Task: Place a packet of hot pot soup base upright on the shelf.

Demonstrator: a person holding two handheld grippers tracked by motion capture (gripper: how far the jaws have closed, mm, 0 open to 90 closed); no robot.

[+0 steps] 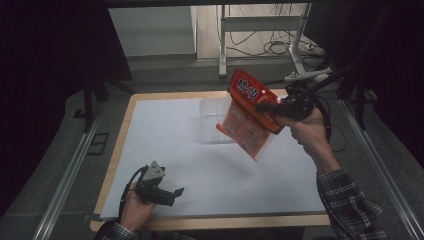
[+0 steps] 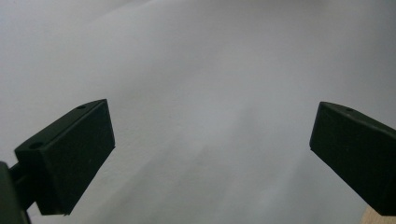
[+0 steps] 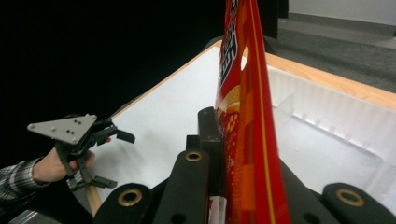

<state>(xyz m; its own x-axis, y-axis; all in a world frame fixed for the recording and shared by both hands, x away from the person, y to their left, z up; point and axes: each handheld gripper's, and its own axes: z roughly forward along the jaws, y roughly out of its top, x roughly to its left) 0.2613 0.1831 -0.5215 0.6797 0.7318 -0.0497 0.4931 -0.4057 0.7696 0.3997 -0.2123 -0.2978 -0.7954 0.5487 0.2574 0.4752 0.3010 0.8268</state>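
White-covered table [image 1: 165, 150]: your right gripper [image 1: 267, 107] was clamped on the red snack bag [image 1: 248, 114], held above the clear tray [image 1: 212, 120]; left gripper [image 1: 172, 194] sat wide open, empty.

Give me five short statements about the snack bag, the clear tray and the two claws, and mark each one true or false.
1. The right claw is shut on the red snack bag. True.
2. The bag lies flat on the white sheet. False: it hangs in the air, tilted, above the table.
3. The left claw is open and holds nothing. True.
4. A clear plastic tray sits on the far part of the sheet, close to the bag. True.
5. The left claw rests inside the tray. False: it is at the near edge of the table, well away from the tray.
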